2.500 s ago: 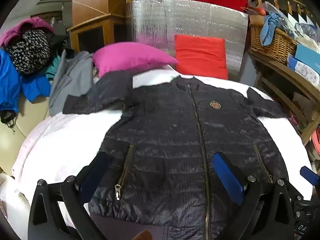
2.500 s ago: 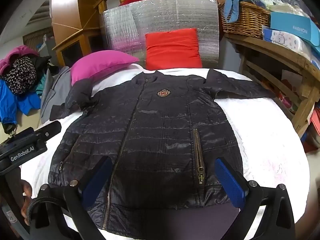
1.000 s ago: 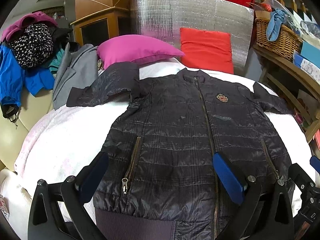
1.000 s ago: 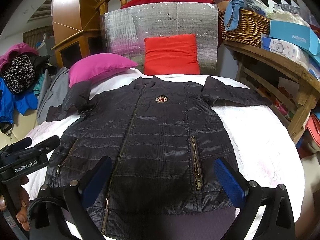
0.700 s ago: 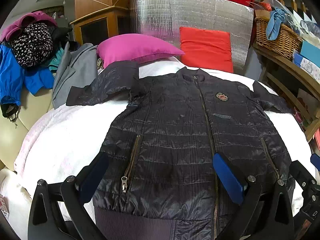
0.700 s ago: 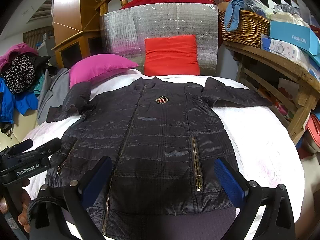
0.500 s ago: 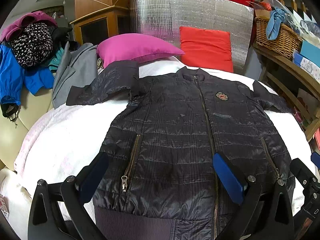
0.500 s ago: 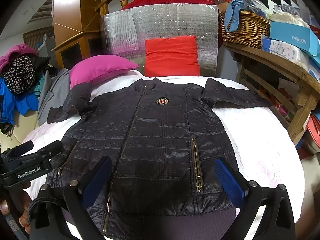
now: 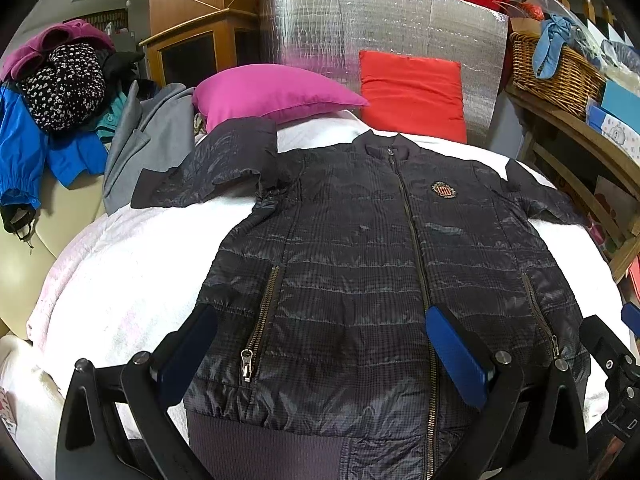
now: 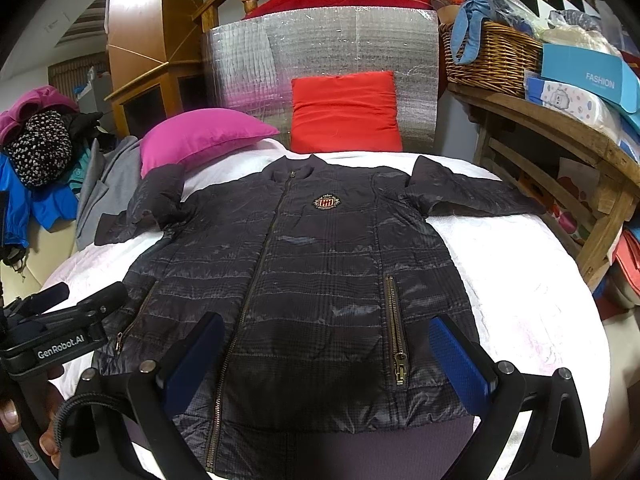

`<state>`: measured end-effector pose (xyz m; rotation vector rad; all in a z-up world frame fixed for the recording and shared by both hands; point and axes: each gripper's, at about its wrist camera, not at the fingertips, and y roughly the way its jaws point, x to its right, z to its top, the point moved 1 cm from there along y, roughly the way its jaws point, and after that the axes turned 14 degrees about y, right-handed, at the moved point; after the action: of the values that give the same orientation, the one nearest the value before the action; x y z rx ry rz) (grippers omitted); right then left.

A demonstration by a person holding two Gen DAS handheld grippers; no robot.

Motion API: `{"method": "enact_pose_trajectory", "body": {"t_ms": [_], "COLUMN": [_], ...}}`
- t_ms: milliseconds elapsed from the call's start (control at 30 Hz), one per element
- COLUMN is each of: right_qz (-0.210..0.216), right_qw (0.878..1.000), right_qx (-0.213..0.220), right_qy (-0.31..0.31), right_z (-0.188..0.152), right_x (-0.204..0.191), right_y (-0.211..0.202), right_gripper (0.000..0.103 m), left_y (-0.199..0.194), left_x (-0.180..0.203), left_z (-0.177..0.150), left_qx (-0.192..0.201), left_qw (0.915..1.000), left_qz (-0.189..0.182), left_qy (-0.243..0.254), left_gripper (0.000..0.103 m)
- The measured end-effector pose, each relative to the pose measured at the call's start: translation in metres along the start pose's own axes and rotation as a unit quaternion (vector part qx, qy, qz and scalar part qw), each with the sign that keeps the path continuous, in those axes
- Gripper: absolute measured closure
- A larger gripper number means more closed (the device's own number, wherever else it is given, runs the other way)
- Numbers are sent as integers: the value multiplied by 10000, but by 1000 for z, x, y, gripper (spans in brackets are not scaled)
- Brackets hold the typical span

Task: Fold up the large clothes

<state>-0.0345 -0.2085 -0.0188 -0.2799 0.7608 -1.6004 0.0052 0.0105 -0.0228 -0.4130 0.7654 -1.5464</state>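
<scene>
Blue-padded and black-framed, the left gripper [image 9: 320,356] hangs over the lower hem of a dark quilted zip-front jacket [image 9: 380,272], its two fingers spread wide with nothing between them. The right gripper [image 10: 326,360] sits in the same way over the hem on the other side, jaws fully apart and empty; in its view the left gripper's black body shows at the lower left edge with fingertips of the person's hand [image 10: 10,418] below it.

The jacket lies flat and face up on a white quilted bed cover [image 9: 120,264], zipped closed, collar pointing away, with a small embroidered crest [image 10: 329,202] on the chest and a brass-zipped pocket on each side. Both sleeves reach outward; the one on the left is bent and rumpled, and the other lies straighter toward the bed's edge.

Beyond the collar rest a magenta pillow [image 9: 276,94] and a red cushion [image 9: 412,94], the cushion leaning on a silver foil panel [image 9: 384,28]. A heap of mixed clothes [image 9: 56,92] is piled at the far left, and a wicker basket [image 10: 492,56] stands on a wooden shelf at the right.
</scene>
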Motion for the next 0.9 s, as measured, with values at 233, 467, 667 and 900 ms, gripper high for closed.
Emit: {"method": "enact_pose_trajectory", "body": {"t_ms": [233, 467, 667, 900], "right_qz": [9, 14, 42, 437], "right_qw": [10000, 10000, 10000, 9968], "right_qx": [15, -3, -29, -568], "right_qy": [5, 17, 21, 359], "right_z": [0, 0, 1, -4], "right_x": [0, 0, 2, 34], "right_y": [1, 2, 4, 24], "right_gripper": [0, 0, 0, 0], "left_y": [0, 1, 3, 25], "left_x": [1, 1, 2, -5], "left_z": [0, 1, 1, -6], "left_qx": [-10, -25, -41, -290], "left_qw": [10000, 10000, 10000, 9996], "left_qz": [14, 17, 16, 50], "left_qy": [-1, 9, 16, -55], "left_gripper": [0, 0, 0, 0]}}
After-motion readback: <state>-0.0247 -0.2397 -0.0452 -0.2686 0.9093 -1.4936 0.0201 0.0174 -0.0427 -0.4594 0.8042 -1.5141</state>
